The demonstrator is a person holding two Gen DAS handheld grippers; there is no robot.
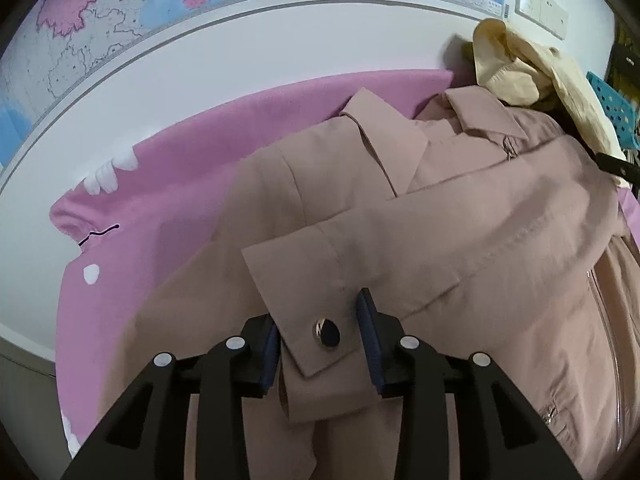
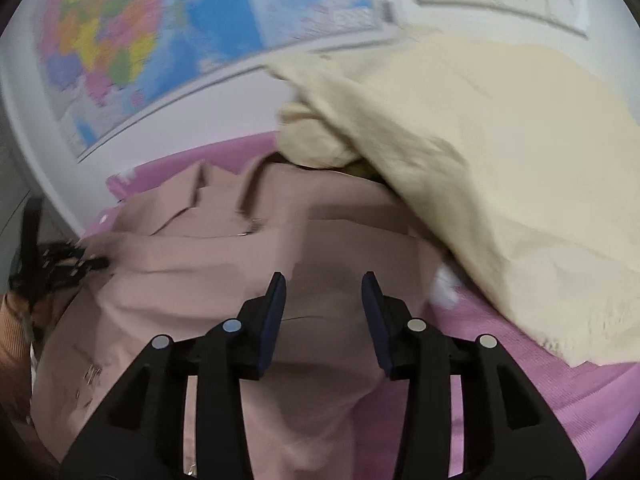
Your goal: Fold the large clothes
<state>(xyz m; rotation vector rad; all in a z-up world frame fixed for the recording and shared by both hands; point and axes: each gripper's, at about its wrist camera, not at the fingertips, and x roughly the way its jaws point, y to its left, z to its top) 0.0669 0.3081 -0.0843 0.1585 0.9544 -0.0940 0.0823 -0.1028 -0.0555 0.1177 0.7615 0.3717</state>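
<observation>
A dusty-pink jacket [image 1: 500,240] lies collar-away on a pink cloth [image 1: 180,168], one sleeve folded across its front. The sleeve's cuff [image 1: 304,264], with a dark shiny button [image 1: 327,332], lies between the fingers of my left gripper [image 1: 319,306]. Its jaws stand apart on either side of the cuff, open, not pressing. In the blurred right wrist view, my right gripper [image 2: 324,280] hovers open over the jacket [image 2: 200,248] with fabric below it and nothing clamped. The left gripper [image 2: 60,264] shows there at the far left edge.
A crumpled cream garment [image 2: 500,180] is heaped at the back right, overlapping the jacket's shoulder. The white table [image 1: 200,72] meets a wall with a map [image 1: 100,20] and sockets [image 1: 540,4]. A blue perforated item [image 1: 612,108] sits at the right; a person's sleeve [image 2: 12,320] is at the left.
</observation>
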